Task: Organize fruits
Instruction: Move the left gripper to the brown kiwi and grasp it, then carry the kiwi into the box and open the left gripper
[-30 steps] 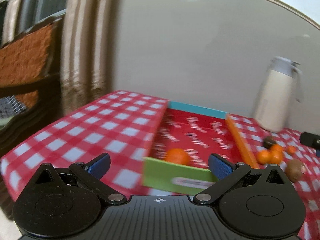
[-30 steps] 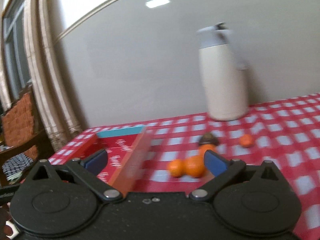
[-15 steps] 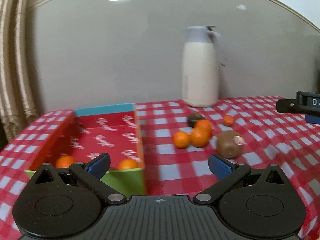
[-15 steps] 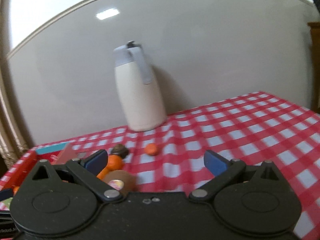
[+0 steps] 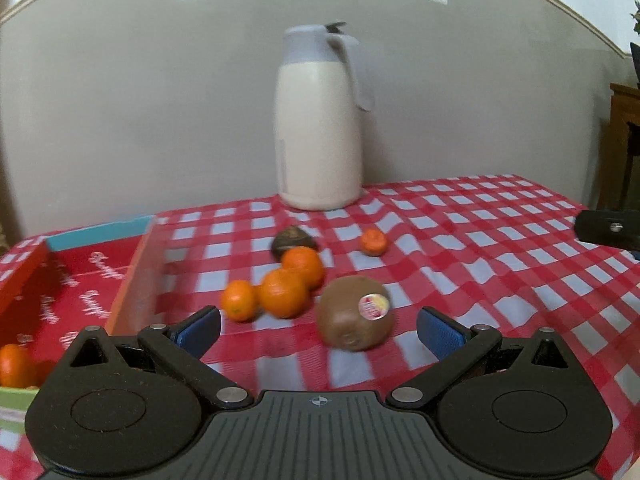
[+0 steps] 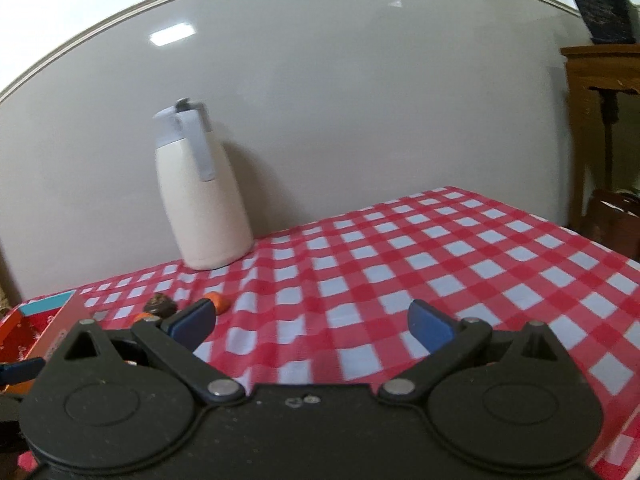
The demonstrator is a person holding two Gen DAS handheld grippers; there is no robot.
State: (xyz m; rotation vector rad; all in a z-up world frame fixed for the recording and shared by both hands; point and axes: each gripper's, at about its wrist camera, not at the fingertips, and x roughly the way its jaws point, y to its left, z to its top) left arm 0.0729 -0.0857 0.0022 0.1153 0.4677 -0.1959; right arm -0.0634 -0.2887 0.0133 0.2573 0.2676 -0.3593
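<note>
My left gripper (image 5: 318, 326) is open, just short of a brown kiwi (image 5: 354, 312) with a sticker, which lies on the checked cloth. Left of the kiwi sit three oranges (image 5: 284, 292). Behind them are a dark fruit (image 5: 294, 240) and a small orange (image 5: 374, 242). A red box (image 5: 60, 292) at the left holds an orange (image 5: 14, 364) at its near end. My right gripper (image 6: 310, 324) is open over bare cloth, with nothing between its fingers. In the right wrist view the dark fruit (image 6: 160, 304) and small orange (image 6: 218, 302) lie to its left.
A cream jug (image 5: 320, 124) with a grey lid stands at the back by the wall; in the right wrist view the jug (image 6: 202, 188) is at the back left. The table's right edge (image 6: 600, 240) drops off beside a wooden cabinet (image 6: 604, 80).
Both grippers have swung to the right. The box slid toward the left edge of the left view and the loose fruits came to its middle. Both stay open.
</note>
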